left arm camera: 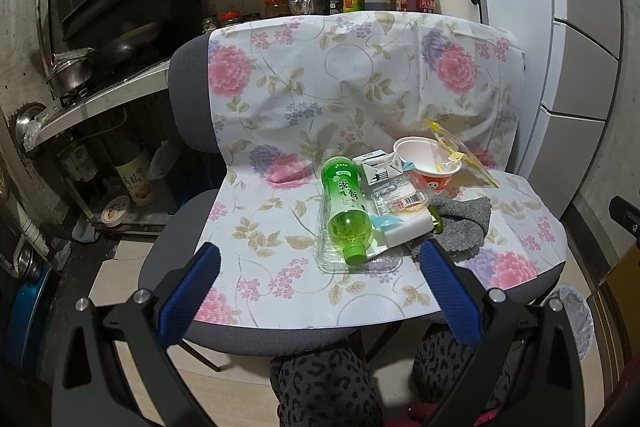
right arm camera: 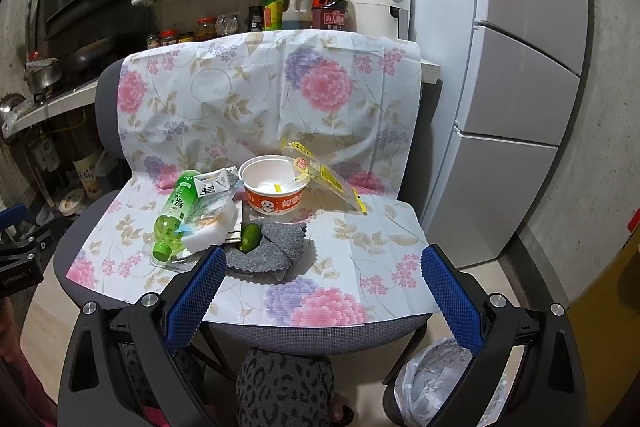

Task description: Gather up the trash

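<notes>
The left gripper (left arm camera: 320, 263) hangs with its blue-padded fingers (left arm camera: 192, 291) spread wide and nothing between them, above the front edge of the chair seat; the right gripper (right arm camera: 324, 267) is likewise spread and empty, over the same seat. The office chair (right arm camera: 76, 239) is draped in a floral plastic sheet (right arm camera: 240, 95), and all the trash lies on the seat in a cluster. A green tea bottle (left arm camera: 346, 205) lies on its side, cap toward the front of the chair, on a clear plastic tray (left arm camera: 332, 261). Touching the bottle on its back side is a crushed white carton (left arm camera: 378, 167), and beside that stands an empty orange instant-noodle bowl (right arm camera: 274, 189), upright. A yellow-printed clear wrapper (right arm camera: 320, 173) leans against the bowl's far rim. In front of the bowl lie a white sponge block (right arm camera: 214, 227), a small green fruit (right arm camera: 250, 243) and a grey cloth (right arm camera: 276, 247), the fruit resting on the cloth. A lined waste bin (right arm camera: 436, 383) stands on the floor just beside the chair's front corner.
</notes>
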`<move>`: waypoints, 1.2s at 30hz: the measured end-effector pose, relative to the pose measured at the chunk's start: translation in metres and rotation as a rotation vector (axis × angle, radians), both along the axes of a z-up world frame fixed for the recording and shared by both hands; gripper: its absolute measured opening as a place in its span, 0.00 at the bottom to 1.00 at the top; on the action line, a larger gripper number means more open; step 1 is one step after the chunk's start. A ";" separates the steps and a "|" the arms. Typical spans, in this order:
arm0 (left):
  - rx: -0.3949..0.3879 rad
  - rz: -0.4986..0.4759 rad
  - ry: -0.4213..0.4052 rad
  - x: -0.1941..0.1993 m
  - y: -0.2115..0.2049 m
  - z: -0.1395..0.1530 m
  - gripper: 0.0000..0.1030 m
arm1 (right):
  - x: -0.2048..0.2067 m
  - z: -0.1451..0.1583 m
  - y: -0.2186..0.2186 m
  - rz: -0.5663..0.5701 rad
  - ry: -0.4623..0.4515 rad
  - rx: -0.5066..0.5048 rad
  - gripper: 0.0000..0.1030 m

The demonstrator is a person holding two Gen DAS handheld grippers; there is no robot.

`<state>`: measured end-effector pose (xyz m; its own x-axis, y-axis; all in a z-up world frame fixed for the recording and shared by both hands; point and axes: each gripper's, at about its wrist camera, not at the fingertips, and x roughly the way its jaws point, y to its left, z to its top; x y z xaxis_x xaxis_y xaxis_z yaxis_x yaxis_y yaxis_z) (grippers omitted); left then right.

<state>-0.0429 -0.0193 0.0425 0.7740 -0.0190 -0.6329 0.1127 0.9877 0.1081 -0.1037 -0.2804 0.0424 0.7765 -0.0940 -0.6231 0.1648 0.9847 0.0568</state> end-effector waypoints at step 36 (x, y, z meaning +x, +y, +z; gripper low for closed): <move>0.002 0.020 -0.009 0.002 0.007 0.002 0.94 | 0.002 -0.002 0.000 -0.010 0.003 -0.001 0.94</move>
<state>-0.0412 -0.0121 0.0445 0.7798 -0.0026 -0.6260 0.0922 0.9896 0.1107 -0.1018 -0.2803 0.0403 0.7734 -0.1025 -0.6255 0.1753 0.9829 0.0556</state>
